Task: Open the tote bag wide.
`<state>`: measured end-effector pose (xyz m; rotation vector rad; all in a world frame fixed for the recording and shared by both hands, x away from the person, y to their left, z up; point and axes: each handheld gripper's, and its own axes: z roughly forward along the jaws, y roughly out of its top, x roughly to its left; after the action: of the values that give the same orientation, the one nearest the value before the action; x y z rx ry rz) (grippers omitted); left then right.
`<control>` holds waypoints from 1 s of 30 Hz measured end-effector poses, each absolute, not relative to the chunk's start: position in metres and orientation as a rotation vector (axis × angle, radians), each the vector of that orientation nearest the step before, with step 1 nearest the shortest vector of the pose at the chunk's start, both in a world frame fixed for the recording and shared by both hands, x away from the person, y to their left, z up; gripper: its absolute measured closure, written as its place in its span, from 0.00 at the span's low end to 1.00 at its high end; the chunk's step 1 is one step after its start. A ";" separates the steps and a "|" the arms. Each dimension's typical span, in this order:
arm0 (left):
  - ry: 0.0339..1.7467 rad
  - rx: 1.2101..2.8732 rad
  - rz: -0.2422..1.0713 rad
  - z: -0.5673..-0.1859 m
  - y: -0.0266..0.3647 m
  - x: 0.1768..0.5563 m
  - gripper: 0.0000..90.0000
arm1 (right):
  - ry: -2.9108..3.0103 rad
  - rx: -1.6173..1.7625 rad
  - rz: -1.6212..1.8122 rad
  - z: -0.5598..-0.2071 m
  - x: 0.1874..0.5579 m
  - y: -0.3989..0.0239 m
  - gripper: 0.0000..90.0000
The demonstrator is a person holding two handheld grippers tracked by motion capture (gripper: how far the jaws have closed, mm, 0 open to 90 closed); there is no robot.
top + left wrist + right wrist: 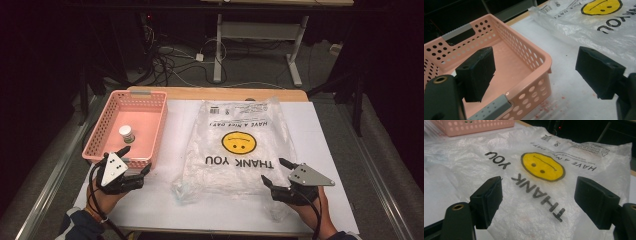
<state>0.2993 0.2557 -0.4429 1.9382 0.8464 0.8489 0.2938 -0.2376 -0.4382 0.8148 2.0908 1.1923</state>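
Probably a lab or recording workspace, dark surroundings, white-covered wooden tabletop [320, 150], tangled cables on the grey floor [175, 60], white metal-legged height-adjustable desk frame [260, 35] behind

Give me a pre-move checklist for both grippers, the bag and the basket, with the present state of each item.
1. Left gripper open, nothing between its fingers: ok.
2. Right gripper open, fingers apart above the plastic bag and not pinching it: ok.
3. Plastic bag lying flat on the table, print facing up: ok.
4. Bag mouth open enough to take something: cannot tell.
5. Small white bottle upright inside the pink basket, nothing on top of it: ok.
6. Left gripper clear of the basket's near rim: not ok, one finger hangs over the rim.
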 end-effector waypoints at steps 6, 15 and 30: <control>0.825 1.980 0.842 -0.447 0.253 0.297 0.18 | 2.100 0.819 1.190 -0.437 0.297 -0.238 0.29; 0.829 1.994 0.874 -0.449 0.254 0.293 0.18 | 2.043 0.849 1.183 -0.423 0.323 -0.255 0.31; 0.802 2.007 0.887 -0.450 0.248 0.291 0.19 | 2.029 1.141 0.916 -0.412 0.473 -0.297 0.52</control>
<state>0.2913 0.2481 -0.4501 2.0067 0.8016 0.8866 0.4729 -0.2975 -0.4117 1.1411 2.0290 0.9157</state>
